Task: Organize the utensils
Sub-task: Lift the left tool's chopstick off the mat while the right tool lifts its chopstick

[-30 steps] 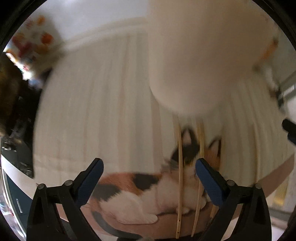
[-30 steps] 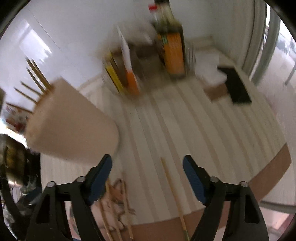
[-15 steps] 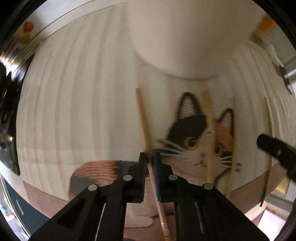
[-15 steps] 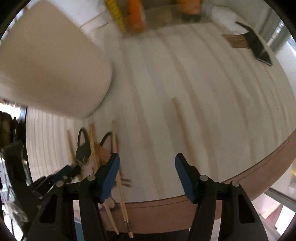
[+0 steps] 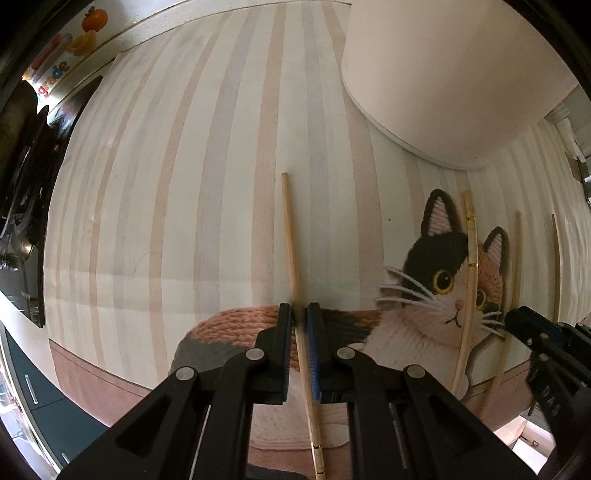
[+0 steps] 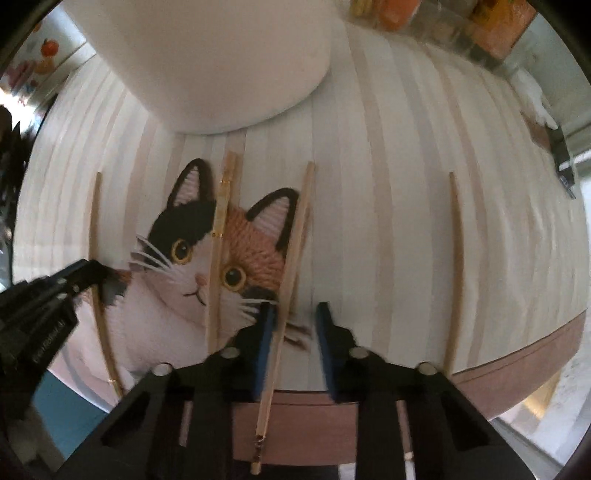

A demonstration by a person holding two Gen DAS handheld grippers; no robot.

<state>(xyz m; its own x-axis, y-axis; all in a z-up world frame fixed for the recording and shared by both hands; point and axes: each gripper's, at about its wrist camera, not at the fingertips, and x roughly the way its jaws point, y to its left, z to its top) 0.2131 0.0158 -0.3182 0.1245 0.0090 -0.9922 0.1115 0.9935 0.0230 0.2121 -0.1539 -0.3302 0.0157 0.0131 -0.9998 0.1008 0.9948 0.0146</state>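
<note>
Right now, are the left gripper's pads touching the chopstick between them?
Touching. The left wrist view shows the left gripper shut on the chopstick, both pads pressed against its shaft, no gap visible on either side.

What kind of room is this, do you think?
Probably a home kitchen or dining corner. Wooden chopsticks lie on a round table with a cat-print cloth, beside a cream holder, with food packets at the back.

I see a striped mat [image 5: 192,177] covering the bench, with a calico cat picture [image 6: 207,266] printed toward six o'clock. Orange packages [image 6: 495,26] sit blurred at one o'clock in my right view, and a fruit-printed label [image 5: 62,55] at ten o'clock in my left.
</note>
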